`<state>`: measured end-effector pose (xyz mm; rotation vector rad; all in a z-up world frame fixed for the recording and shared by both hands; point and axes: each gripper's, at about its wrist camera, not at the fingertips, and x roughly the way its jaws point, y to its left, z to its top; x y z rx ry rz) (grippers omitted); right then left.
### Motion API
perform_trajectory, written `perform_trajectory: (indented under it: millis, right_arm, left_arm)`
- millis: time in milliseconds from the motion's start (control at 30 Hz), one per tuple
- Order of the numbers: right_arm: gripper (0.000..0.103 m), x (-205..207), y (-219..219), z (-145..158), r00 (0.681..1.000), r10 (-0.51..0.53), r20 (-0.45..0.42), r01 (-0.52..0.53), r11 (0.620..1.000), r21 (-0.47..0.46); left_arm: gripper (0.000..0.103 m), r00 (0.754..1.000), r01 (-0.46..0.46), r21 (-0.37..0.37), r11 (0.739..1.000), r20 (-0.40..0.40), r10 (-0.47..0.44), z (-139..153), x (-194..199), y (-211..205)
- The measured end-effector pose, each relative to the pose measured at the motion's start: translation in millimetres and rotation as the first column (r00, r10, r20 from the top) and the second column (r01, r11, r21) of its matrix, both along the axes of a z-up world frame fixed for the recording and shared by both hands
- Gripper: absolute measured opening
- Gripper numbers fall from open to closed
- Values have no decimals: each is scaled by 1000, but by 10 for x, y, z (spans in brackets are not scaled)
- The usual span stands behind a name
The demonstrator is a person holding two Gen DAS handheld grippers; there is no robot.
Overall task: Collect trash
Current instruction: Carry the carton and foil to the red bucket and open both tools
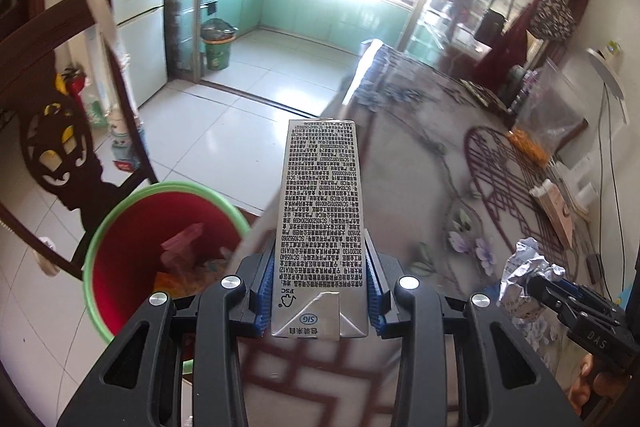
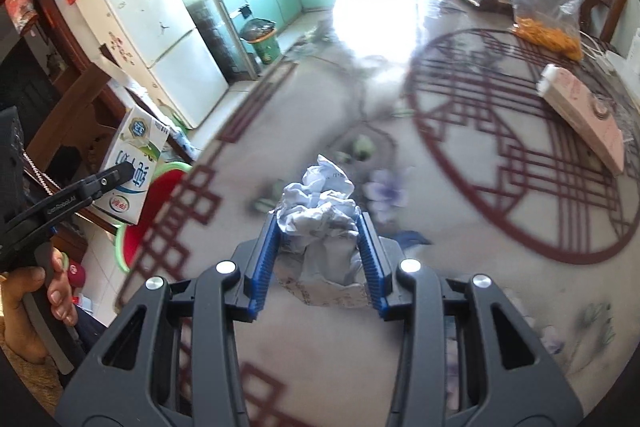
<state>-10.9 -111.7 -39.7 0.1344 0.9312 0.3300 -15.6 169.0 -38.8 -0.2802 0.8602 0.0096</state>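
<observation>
So the whole thing hinges on the red bin [image 1: 160, 251]: it sits on the floor just off the tabletop [image 1: 420, 163] edge, down and to the left of both tools. The left tool [image 1: 320, 291] is way nearer, clamped on the milk carton [image 1: 320, 211], whose long axis runs straight out along the fingers. The right tool [image 2: 320, 259] is clamped on a crumpled paper wad [image 2: 320, 203], over the tabletop. Both tools tilt steeply downward.

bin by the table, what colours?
The bin is red inside with a green rim, best seen in the left wrist view.
</observation>
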Motion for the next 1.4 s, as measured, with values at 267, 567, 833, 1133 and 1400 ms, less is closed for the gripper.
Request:
perform_trajectory:
  millis: [267, 567, 833, 1133, 1400]
  right_arm:
    - [39, 10, 473, -11, 997, 71, -6, -70, 996, 47]
    - [39, 50, 1125, 112, 981, 194, 16, -195, 977, 86]
    - [39, 267, 1601, 141, 963, 271, -11, -267, 953, 146]
    - [40, 374, 1827, 27, 951, 301, -69, -284, 940, 189]
    - [44, 463, 1895, -81, 948, 296, -116, -260, 932, 253]
  left_arm:
    - [34, 993, -117, 10, 993, -18, 117, -50, -126, 496]
    - [34, 975, -209, 29, 977, -75, 211, -212, -211, 884]
    - [35, 965, -242, 33, 970, -95, 244, -275, -218, 957]
    - [35, 955, -274, 22, 961, -108, 275, -326, -221, 1039]
    - [53, 944, -316, 37, 948, -93, 318, -304, -217, 1069]
